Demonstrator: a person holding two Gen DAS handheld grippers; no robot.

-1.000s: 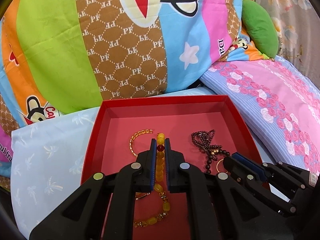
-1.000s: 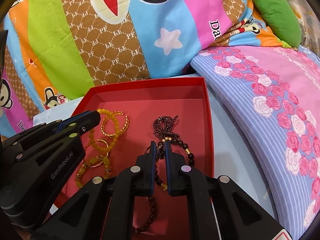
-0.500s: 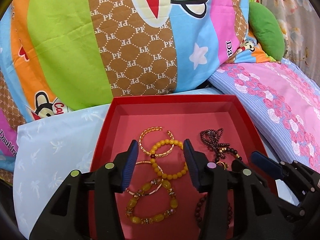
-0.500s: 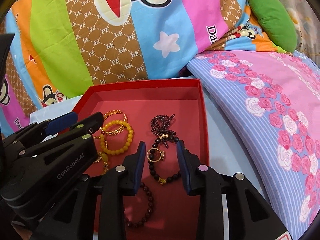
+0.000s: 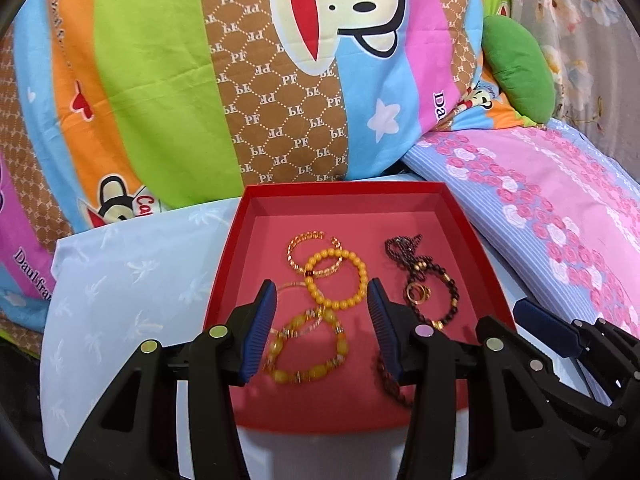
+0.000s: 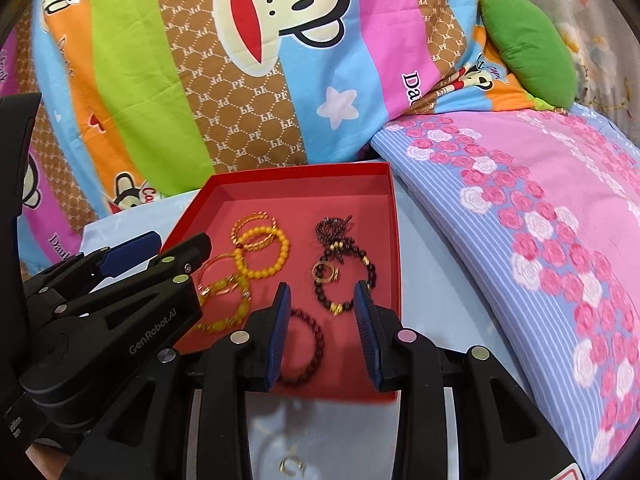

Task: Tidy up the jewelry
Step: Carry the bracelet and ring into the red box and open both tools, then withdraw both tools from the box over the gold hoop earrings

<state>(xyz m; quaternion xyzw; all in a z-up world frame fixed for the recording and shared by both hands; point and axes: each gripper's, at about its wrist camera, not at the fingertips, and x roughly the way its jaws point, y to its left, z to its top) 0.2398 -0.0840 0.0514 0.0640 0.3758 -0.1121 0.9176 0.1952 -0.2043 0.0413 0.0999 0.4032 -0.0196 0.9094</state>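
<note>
A shallow red box [image 5: 472,240] lies on the bed with jewelry in it. On its left side are a yellow bead bracelet [image 5: 362,276], a gold chain bangle [image 5: 308,237] and an amber bracelet [image 5: 296,376]. On the right are a dark bead bracelet [image 6: 370,268], a gold ring [image 6: 325,273], a knotted dark strand [image 6: 332,226] and a dark red bracelet [image 6: 316,340]. My left gripper [image 5: 321,282] hovers open above the yellow pieces, holding nothing. My right gripper [image 6: 322,285] hovers open above the dark pieces, also holding nothing.
The box [image 6: 394,240] sits on a pale blue sheet [image 5: 120,300]. A big cartoon-print quilt [image 5: 280,80] rises behind it and a pink rose-print pillow [image 6: 540,220] lies to the right. A small gold piece [image 6: 290,467] lies on the sheet near the box's front edge.
Both grippers went from shut to open, letting go of the yellow bead bracelet and the dark bead bracelet. Both then drew back and up from the box.
</note>
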